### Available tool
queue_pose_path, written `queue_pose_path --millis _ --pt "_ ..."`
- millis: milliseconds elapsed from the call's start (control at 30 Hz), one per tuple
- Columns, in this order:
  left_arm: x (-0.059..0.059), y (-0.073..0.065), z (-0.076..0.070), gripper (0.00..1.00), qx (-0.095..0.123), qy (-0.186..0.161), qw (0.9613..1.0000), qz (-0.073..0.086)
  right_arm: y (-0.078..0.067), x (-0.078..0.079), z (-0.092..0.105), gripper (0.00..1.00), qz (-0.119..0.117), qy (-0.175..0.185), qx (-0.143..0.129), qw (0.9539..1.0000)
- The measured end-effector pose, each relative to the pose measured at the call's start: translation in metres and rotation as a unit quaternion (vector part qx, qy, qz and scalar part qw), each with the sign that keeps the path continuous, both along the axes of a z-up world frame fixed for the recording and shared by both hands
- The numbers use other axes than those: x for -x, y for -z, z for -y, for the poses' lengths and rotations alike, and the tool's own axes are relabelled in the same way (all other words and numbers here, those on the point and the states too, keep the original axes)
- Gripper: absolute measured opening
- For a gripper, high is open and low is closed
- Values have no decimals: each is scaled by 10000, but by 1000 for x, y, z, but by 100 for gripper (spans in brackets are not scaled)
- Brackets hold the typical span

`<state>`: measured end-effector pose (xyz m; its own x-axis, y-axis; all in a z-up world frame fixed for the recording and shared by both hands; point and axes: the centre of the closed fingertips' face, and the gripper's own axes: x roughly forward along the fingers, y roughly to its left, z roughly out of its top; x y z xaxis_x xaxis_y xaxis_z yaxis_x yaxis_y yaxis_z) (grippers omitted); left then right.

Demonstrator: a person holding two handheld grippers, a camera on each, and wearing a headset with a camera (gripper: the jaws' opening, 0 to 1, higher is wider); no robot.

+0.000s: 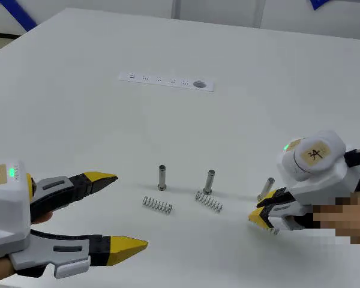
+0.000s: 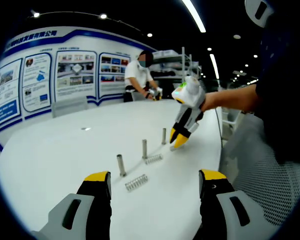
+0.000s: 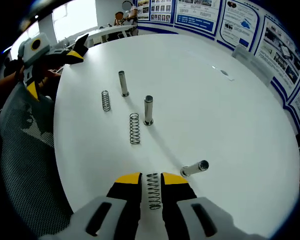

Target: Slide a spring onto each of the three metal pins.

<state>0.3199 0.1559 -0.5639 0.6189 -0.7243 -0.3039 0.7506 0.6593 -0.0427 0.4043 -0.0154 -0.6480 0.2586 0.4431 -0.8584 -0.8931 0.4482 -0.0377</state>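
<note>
Three short metal pins stand in a row on the white table: left pin [image 1: 162,177], middle pin [image 1: 209,181], right pin [image 1: 266,188]. One spring [image 1: 156,204] lies in front of the left pin. Another spring [image 1: 209,201] lies by the middle pin. My right gripper [image 1: 259,217] is low at the table just in front of the right pin [image 3: 195,168], its jaws shut on a third spring [image 3: 153,190]. At the lower left my left gripper [image 1: 117,211] hangs open, holding nothing, a short way from the left pin [image 2: 121,165].
A flat white socket strip [image 1: 166,80] lies farther back on the table. A mesh chair [image 2: 255,165] stands by the table's near edge. A person [image 2: 139,77] stands beyond the far side of the table.
</note>
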Motion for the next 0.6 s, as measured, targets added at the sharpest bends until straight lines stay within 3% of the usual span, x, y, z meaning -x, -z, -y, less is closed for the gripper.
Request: queue_pose_path --millis 300,600 --pt "-1 0 -2 73 29 -48 10000 3 12 1 -2 16 -169 -339 363 9986" --pt "-1 -1 -2 73 41 -69 10000 8 18 1 1 15 -298 -438 501 9973"
